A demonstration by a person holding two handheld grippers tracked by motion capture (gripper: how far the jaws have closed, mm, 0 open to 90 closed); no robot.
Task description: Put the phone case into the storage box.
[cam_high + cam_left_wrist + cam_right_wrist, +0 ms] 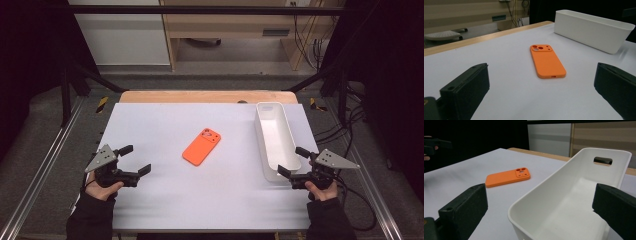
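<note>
An orange phone case (pixel 201 146) lies flat on the white table (pixel 165 120), camera cutouts toward the far side. In the left gripper view the orange phone case (pixel 547 60) rests ahead of the wide-apart jaws. My left gripper (pixel 135 160) is open near the table's left front, a hand's length from the case, with nothing between its fingers. A long white bin (pixel 276 140) stands at the right and holds nothing. My right gripper (pixel 293 161) is open at the bin's near end; in its own view the bin (pixel 564 202) and the case (pixel 507 177) are visible.
A wooden strip (pixel 207 96) borders the table's far edge. Metal frame rails (pixel 45 165) run along both sides, and cables (pixel 360 200) trail at the right. Wide bare table surface lies between the two grippers.
</note>
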